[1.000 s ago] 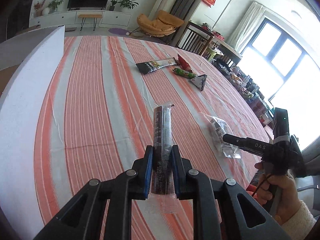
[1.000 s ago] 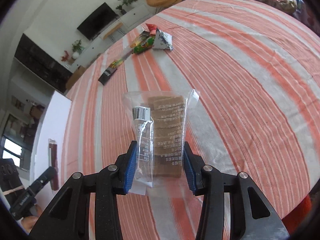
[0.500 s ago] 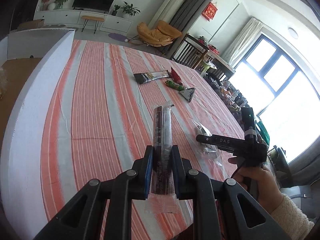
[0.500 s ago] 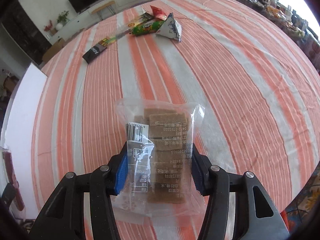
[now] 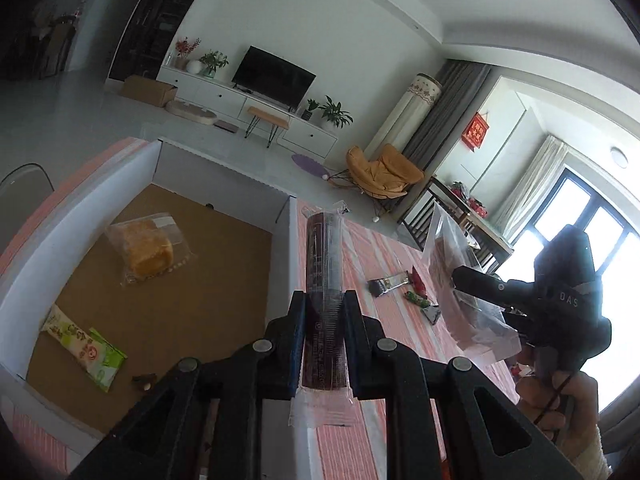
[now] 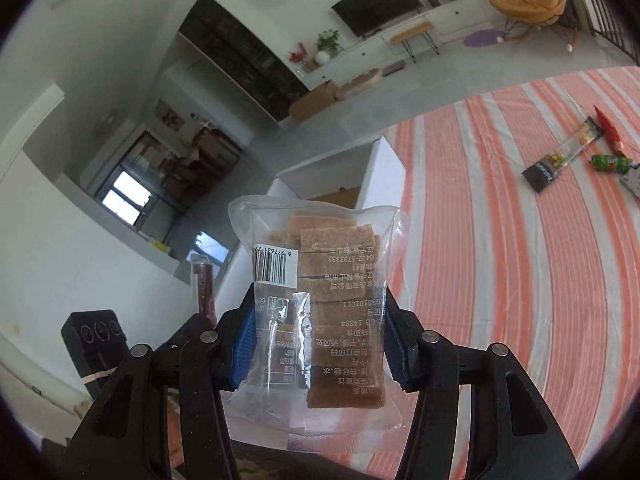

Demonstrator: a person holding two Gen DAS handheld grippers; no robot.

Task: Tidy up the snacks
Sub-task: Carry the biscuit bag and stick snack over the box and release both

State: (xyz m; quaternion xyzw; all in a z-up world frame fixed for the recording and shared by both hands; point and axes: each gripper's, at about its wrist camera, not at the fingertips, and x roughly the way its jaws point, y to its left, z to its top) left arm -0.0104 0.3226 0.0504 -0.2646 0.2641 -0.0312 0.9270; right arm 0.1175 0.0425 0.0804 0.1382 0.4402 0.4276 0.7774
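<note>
Both packs are off the striped tablecloth [image 6: 500, 240] now; a sec ago each lay on the cloth between my jaws, and both views have since swung up and toward the white box [image 5: 224, 168]. My reading: pick-up is done on both sides, transport underway, drop not yet made.

Left gripper [image 5: 323, 332]: clenched tight on the dark stick snack [image 5: 322, 280], which stands upright between the jaws, its top above the box's near wall (not yet over the box floor, as far as I can judge).

Right gripper [image 6: 316, 344]: jaws have just been opening a little, yet the clear pack of brown slabs [image 6: 320, 300] sits between the blue pads and is carried in the air, so I log it as grasped. It hangs near the box corner, approx. beside the left unit.

Count, box interior: 1 yellow cake pack [image 5: 146, 250], 1 green-and-white wrapper [image 5: 84, 340], 1 small dark item [image 5: 143, 382] I cannot identify. Total 3.

Count, left on cloth: 1 black-ended strip pack [image 6: 560, 160], 1 red pack [image 6: 606, 130], 1 green pack [image 6: 610, 162], 1 pale pack cut by the frame edge [image 6: 632, 180]. Total 4.

In hand: 2. Remaining picks after this drop: 4, i.e. probably two more double trips.
</note>
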